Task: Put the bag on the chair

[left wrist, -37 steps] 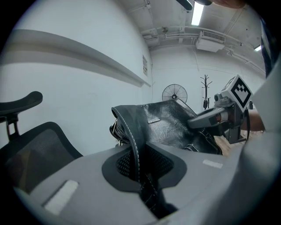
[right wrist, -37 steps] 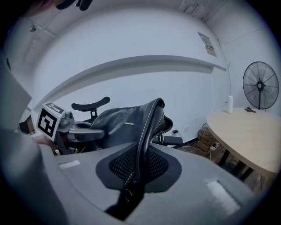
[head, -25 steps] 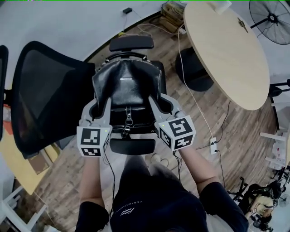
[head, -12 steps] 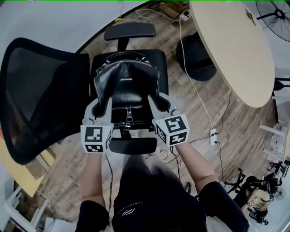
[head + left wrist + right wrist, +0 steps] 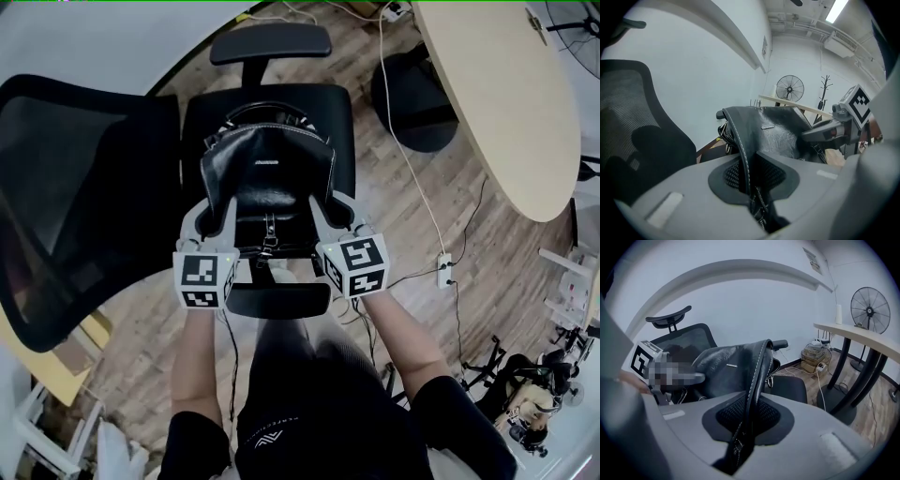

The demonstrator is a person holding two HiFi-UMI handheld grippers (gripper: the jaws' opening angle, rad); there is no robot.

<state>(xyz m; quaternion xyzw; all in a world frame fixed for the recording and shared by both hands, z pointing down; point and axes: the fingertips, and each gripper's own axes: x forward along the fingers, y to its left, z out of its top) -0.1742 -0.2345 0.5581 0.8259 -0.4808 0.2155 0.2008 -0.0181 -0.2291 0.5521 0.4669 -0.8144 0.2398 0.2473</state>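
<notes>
A black leather bag [image 5: 267,178] hangs upright over the black seat [image 5: 342,112] of an office chair; whether its base touches the seat I cannot tell. My left gripper [image 5: 217,208] is shut on the bag's left stitched edge [image 5: 740,140]; its jaws have just opened slightly, the edge still pinched between them. My right gripper [image 5: 328,206] is shut on the bag's right edge [image 5: 757,376]. In each gripper view the bag's edge runs up from between the pads [image 5: 776,173] [image 5: 726,416], and the other gripper shows across the bag.
The chair's mesh backrest [image 5: 75,187] stands to the left, with one armrest [image 5: 272,42] beyond the seat and one [image 5: 277,300] near me. A round wooden table [image 5: 497,84] and its dark base [image 5: 422,103] are at right. A power strip [image 5: 446,272] and cables lie on the wood floor.
Both grippers have come down with the bag toward the chair seat. The bag now sits lower over the seat, still pinched at both edges.
</notes>
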